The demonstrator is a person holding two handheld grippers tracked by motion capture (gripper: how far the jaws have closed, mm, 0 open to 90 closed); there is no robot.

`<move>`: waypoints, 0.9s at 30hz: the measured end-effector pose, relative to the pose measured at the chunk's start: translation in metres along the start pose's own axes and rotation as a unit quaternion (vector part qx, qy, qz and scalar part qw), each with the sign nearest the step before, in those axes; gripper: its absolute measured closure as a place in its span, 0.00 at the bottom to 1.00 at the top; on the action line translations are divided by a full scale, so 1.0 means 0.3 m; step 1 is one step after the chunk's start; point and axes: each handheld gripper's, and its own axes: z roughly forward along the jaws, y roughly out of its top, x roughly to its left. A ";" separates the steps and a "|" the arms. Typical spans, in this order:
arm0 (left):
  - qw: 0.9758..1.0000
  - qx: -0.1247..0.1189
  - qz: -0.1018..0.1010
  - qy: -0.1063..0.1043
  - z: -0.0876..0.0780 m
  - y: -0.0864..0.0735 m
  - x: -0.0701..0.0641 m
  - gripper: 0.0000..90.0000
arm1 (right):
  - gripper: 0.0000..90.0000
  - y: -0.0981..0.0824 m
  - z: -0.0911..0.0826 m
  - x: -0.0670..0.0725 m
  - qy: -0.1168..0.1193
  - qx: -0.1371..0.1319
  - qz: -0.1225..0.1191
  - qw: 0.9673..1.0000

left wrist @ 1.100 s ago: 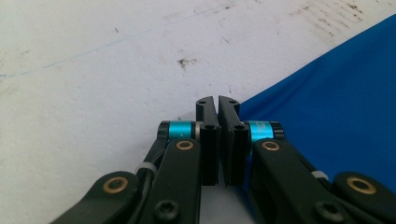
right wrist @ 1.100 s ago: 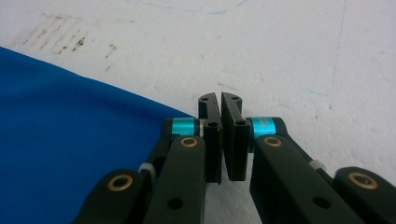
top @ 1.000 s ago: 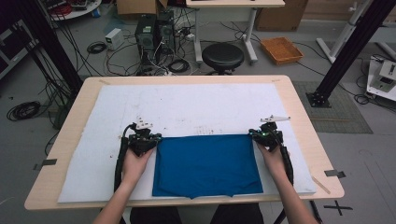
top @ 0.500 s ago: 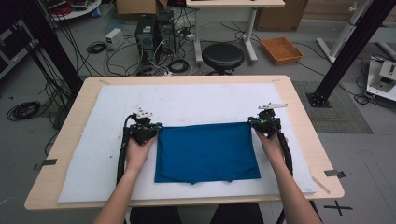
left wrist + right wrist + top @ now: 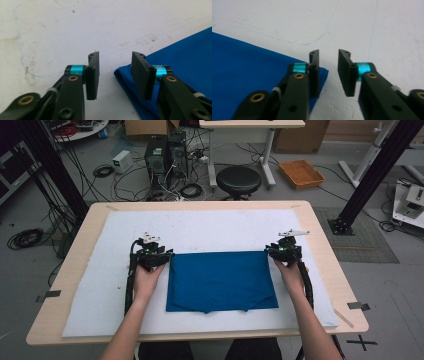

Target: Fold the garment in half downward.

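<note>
A folded blue cloth (image 5: 220, 280) lies flat on the white mat (image 5: 225, 227) in the middle of the table. My left gripper (image 5: 159, 254) rests at the cloth's far left corner. My right gripper (image 5: 274, 251) rests at its far right corner. Both pairs of jaws have just been opening and press on nothing. In the left gripper view the left gripper (image 5: 115, 72) stands open, with the cloth (image 5: 180, 57) corner beside its right-hand jaw. In the right gripper view the right gripper (image 5: 328, 72) is open, and the cloth (image 5: 249, 70) corner lies under its left-hand jaw.
The mat covers most of the wooden table (image 5: 325, 250). Beyond the table's far edge stand a black stool (image 5: 238, 180), a computer tower (image 5: 156, 157) with cables and an orange tray (image 5: 301, 173). A black frame post (image 5: 367, 185) rises at the right.
Both grippers moved away from the person, drawing the cloth's far edge up the mat. Their jaws, shut on the far corners before, now stand open with the cloth let go.
</note>
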 end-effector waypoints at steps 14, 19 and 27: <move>0.997 -0.061 0.023 -0.048 -0.252 -0.072 -0.010 0.41 | 0.50 -0.114 -0.239 0.030 0.037 -0.079 -0.014 0.996; 0.996 -0.064 0.027 -0.050 -0.272 -0.079 -0.011 0.41 | 0.49 -0.131 -0.265 0.024 0.038 -0.089 -0.009 0.995; 0.995 -0.070 0.041 -0.055 -0.279 -0.081 -0.033 0.41 | 0.48 -0.127 -0.260 0.034 0.039 -0.091 -0.014 0.995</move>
